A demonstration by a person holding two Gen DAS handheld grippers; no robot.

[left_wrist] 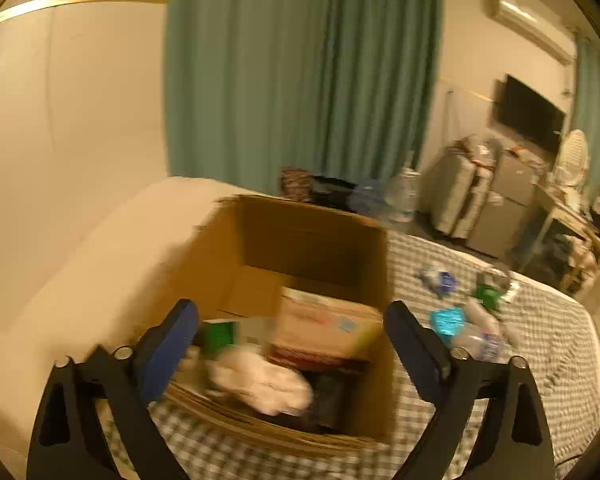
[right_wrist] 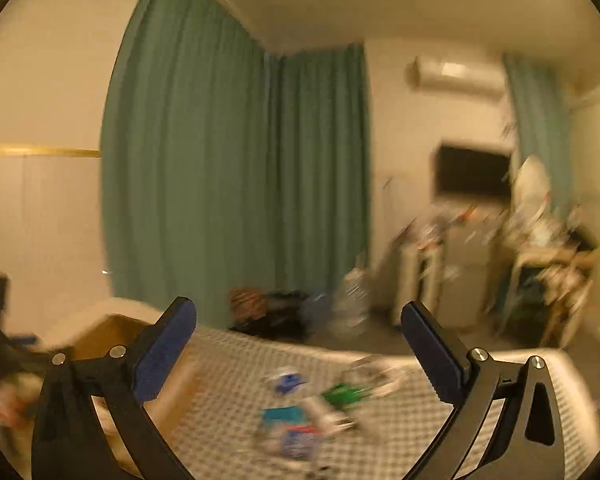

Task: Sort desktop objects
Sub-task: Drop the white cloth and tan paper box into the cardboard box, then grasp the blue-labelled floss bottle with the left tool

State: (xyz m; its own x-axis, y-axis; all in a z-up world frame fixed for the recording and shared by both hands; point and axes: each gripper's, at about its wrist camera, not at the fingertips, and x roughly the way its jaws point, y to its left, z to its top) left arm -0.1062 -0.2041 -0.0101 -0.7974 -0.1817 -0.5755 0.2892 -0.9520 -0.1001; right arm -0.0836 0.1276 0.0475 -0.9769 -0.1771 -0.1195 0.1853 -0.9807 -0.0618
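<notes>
An open cardboard box stands on a checked cloth and holds a white crumpled item, a green-and-white box and a flat carton. My left gripper is open and empty just above the box. Loose items lie right of the box: a teal packet, a green item, a blue-and-white packet and a plastic bottle. My right gripper is open and empty above the same blurred items; the box corner shows at its left.
Green curtains hang behind. Dark bags and a large water bottle sit on the floor beyond the cloth. Cabinets, a cluttered desk and a wall television stand at right.
</notes>
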